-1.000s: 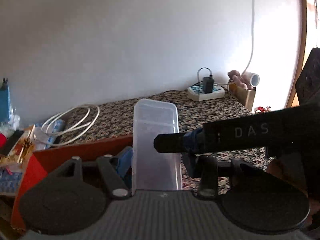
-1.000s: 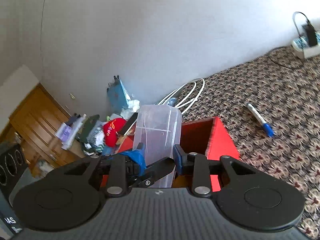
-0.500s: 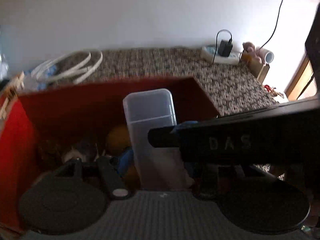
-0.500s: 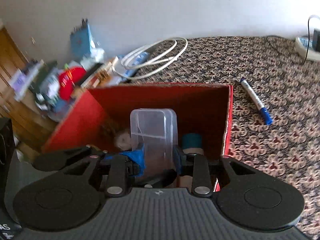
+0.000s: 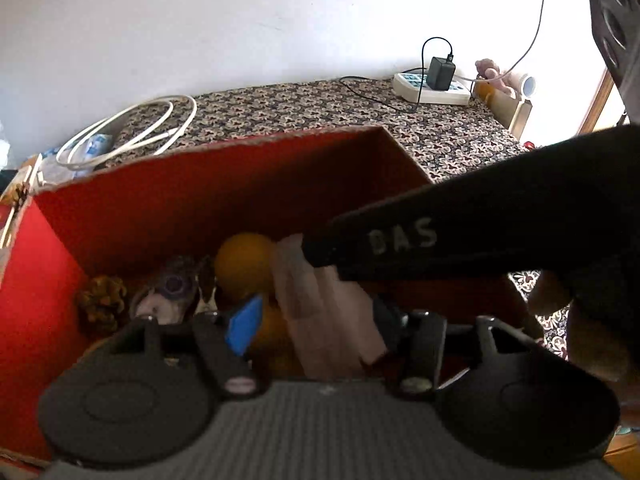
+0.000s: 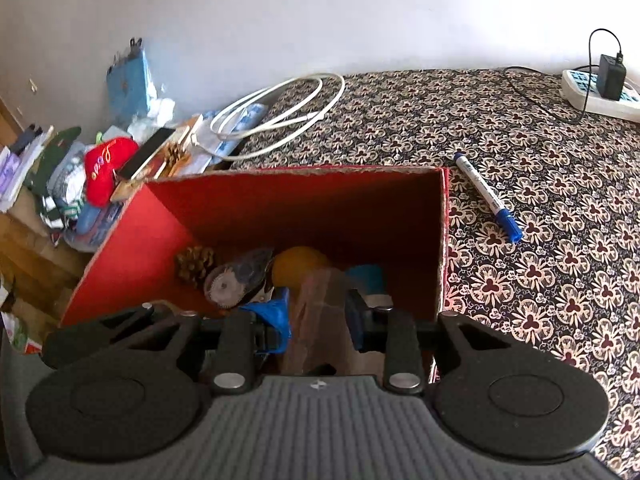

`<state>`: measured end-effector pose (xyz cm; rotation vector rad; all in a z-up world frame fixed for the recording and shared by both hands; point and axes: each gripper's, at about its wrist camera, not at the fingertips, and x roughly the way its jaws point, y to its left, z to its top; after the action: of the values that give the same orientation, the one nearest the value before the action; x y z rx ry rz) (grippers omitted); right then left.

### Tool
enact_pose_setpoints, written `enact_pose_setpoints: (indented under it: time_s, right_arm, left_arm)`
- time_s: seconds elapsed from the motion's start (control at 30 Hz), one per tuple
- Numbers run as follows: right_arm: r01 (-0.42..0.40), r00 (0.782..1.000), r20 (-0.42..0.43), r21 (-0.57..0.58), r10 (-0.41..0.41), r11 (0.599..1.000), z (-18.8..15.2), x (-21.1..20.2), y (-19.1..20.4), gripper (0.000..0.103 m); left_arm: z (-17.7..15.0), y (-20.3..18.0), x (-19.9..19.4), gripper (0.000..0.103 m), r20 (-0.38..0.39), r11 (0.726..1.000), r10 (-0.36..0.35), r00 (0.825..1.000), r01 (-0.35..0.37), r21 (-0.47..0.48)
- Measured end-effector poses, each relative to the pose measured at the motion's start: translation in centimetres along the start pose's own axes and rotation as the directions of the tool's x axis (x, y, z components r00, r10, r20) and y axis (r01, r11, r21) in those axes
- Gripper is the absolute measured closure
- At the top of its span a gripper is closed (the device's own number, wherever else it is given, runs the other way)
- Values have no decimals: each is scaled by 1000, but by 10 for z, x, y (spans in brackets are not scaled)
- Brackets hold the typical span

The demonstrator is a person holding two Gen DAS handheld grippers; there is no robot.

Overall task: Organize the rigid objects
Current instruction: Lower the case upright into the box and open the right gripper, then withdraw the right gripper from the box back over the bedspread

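both grippers reach into the red box [image 6: 304, 208], where the clear plastic case [image 6: 320, 320] sits beside an orange ball [image 6: 298, 268]. the right gripper [image 6: 318, 320] has its fingers clamped on the case; the left gripper [image 5: 316, 320] straddles it, fingers apart. a blue marker [image 6: 486, 196] lies outside on the patterned desk [image 6: 540, 160].

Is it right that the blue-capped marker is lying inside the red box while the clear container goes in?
Not quite. The marker lies outside the red box, on the patterned cloth, as the right wrist view shows. The clear container is indeed inside the box.
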<state>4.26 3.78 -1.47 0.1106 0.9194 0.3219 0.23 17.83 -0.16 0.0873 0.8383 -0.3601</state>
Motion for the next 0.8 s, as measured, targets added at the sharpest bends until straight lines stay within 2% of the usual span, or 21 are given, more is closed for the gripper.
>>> enact_pose_setpoints:
  time_s: [0.27, 0.5, 0.57, 0.8]
  right_arm:
    - [-11, 998, 64, 94, 5, 996, -9, -15, -7, 90]
    - [0, 990, 138, 120, -17, 993, -15, -38, -9, 90]
    - [13, 988, 154, 123, -32, 992, -18, -44, -9, 90]
    - [21, 976, 211, 148, -52, 989, -25, -65, -18, 90]
  left_arm:
    - [6, -1, -7, 47, -9, 998, 61, 998, -61, 14]
    - [13, -7, -16, 43, -7, 989, 137, 991, -137, 49]
    - [16, -9, -18, 40, -8, 988, 145, 989, -144, 52]
    - [23, -20, -29, 38, -23, 986, 159, 987, -157, 61]
